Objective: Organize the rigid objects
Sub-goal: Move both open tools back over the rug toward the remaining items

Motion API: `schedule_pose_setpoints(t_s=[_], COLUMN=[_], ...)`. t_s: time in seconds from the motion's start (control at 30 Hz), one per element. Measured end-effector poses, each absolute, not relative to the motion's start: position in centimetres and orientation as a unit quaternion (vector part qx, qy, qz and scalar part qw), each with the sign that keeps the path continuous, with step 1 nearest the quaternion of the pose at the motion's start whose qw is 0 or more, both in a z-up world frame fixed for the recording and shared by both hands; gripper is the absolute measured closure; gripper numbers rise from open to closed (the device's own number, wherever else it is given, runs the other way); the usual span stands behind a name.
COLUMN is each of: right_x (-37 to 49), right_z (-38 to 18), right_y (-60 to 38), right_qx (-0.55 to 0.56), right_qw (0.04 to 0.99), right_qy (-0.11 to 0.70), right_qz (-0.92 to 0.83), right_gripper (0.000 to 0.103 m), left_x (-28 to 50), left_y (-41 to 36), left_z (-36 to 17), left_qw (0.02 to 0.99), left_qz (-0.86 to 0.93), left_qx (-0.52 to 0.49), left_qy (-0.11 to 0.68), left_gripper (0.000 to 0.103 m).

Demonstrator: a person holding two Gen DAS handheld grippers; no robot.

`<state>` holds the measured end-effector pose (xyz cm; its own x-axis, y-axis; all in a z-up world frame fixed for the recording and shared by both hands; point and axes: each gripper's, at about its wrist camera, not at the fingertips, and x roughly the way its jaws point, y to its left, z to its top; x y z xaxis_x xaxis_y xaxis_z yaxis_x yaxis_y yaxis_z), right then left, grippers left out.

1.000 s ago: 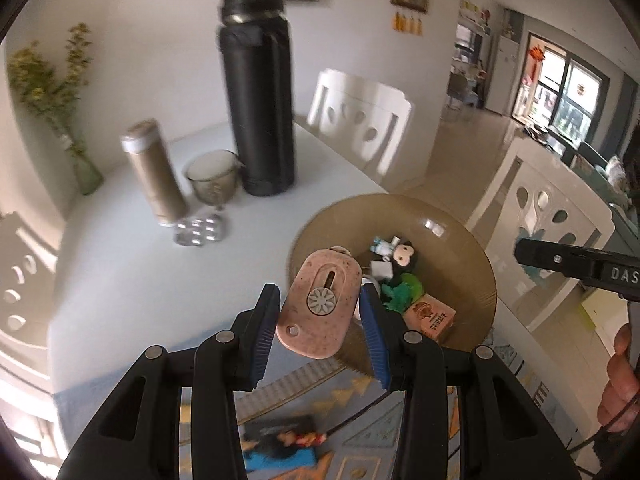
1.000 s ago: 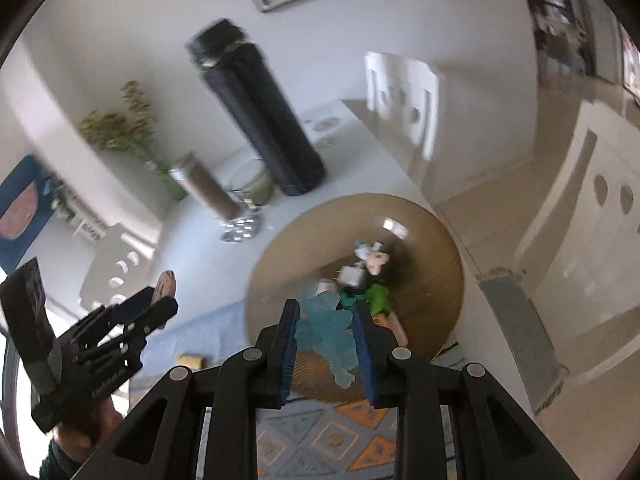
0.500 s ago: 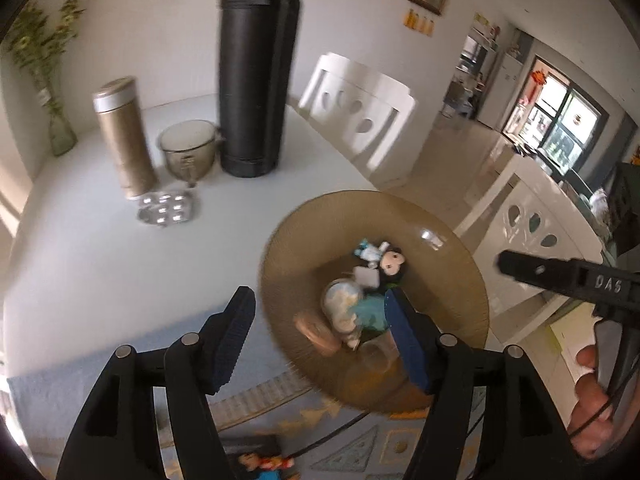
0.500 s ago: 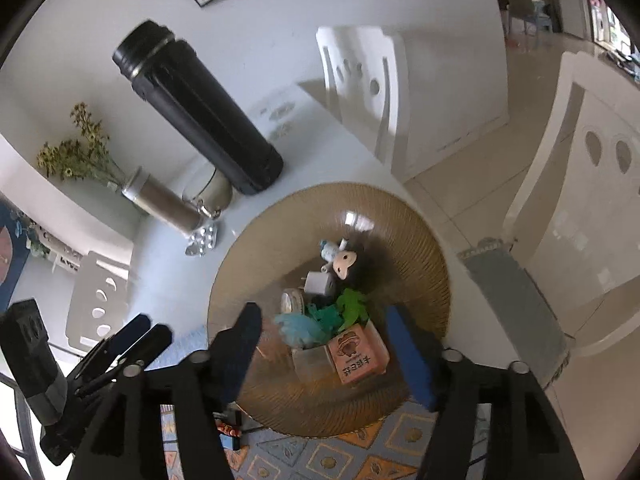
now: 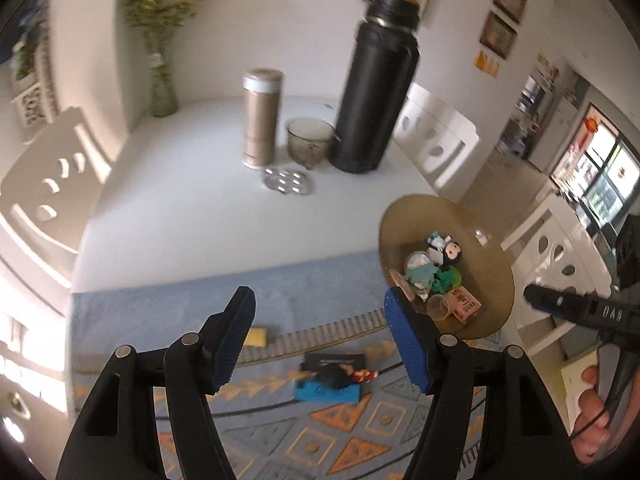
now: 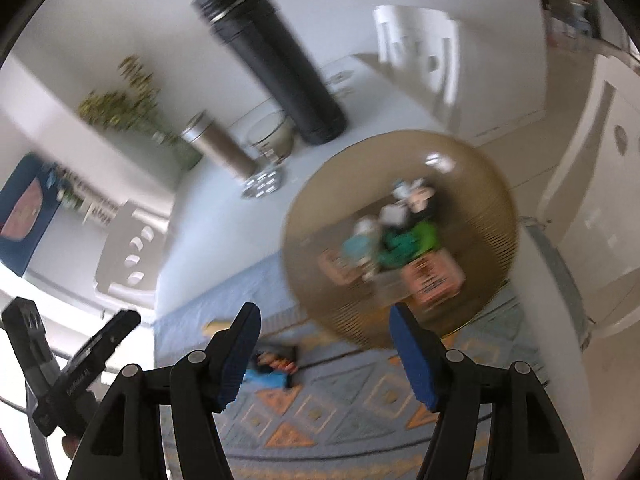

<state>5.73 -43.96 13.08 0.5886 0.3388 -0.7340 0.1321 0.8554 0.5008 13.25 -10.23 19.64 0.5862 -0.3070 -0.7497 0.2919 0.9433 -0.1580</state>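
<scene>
Since a second ago we dropped both toys into the brown bowl (image 5: pixel 494 280), our left gripper (image 5: pixel 320 340) and right gripper (image 6: pixel 324 354) now spread empty, bowl beyond their right fingers.

A: Any lettering legible?

B: Little. On the right gripper's black finger (image 5: pixel 600 312), at the right edge of the left wrist view, white capitals: "DAS", seen upside down, the rest cut off.

A: The pink box (image 5: pixel 464 304) in the brown bowl (image 5: pixel 496 280) at the table's near right corner?

B: Dark print and a small figure on its top face. Too small to read in the left view, smeared by blur in the right.

A: The other gripper's finger (image 6: pixel 86 376)?

B: A pale printed line along it in the right wrist view. Unreadable.
</scene>
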Motion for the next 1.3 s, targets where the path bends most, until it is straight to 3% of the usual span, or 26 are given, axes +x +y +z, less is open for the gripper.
schedule_pose_setpoints(t_s=[0.23, 0.63, 1.3], right_x=[2.6, -4.8, -3.6], right_z=[13.6, 4.3, 3.3], right_y=[-36.7, -22.9, -21.5], right_qx=[0.223, 0.105, 0.083], right_qw=[0.843, 0.757, 0.751], right_qy=[0.479, 0.628, 0.644], right_qz=[0.101, 0.147, 0.117], right_gripper=[0.033, 0.032, 0.032], left_x=[8.7, 3.2, 4.5], left_y=[-5.1, 0.2, -1.0], left_z=[20.3, 13.8, 12.2], left_qw=[0.897, 0.862, 0.847], left_qz=[-0.134, -0.086, -0.111], left_qx=[-0.022, -0.038, 0.009], left_qy=[0.421, 0.497, 0.52], left_gripper=[0.032, 0.032, 0.032])
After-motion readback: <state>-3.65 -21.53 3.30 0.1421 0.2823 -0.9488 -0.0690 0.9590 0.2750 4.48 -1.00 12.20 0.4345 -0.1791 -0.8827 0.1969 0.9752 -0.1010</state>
